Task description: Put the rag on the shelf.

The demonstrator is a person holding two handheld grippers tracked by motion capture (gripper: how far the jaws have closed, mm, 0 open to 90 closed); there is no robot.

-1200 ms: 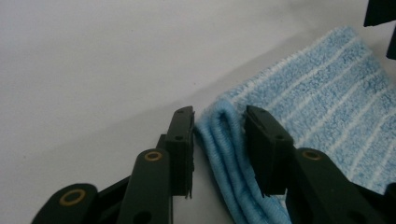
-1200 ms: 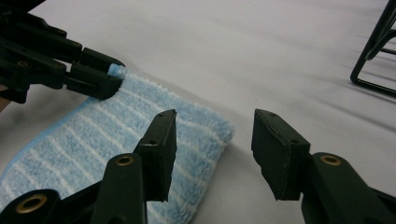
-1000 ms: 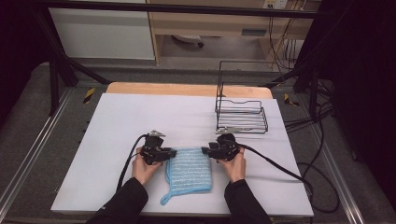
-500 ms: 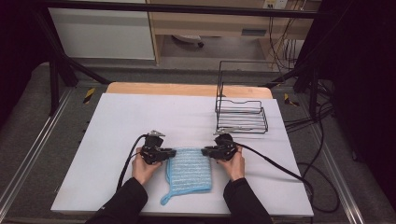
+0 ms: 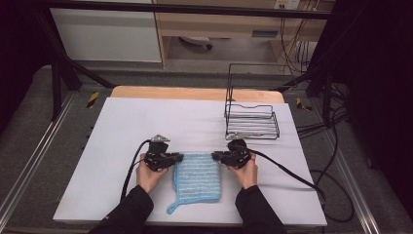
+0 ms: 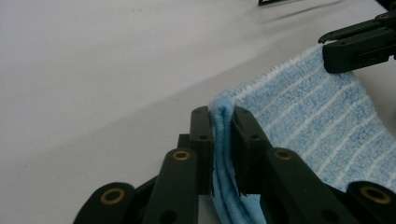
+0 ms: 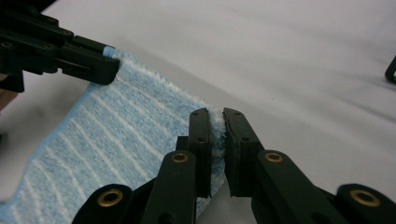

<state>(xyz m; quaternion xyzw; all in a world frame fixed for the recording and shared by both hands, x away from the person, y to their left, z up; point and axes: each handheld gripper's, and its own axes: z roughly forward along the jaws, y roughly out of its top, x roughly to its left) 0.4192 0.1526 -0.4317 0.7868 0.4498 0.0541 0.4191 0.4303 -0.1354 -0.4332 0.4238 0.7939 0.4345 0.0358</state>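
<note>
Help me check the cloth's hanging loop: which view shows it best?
The high view: the blue cloth lies whole, its loop at the near-left corner. The two gripper views catch just the cloth's far edge, pinched in each claw.

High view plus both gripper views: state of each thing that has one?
Blue towel: spread flat on the table, far corners pinched, loop at the near left corner.
Left hand-held gripper: shut on the towel's far left corner.
Right hand-held gripper: shut on the towel's far right corner.
Wire rack: upright, empty, apart from the towel.
</note>
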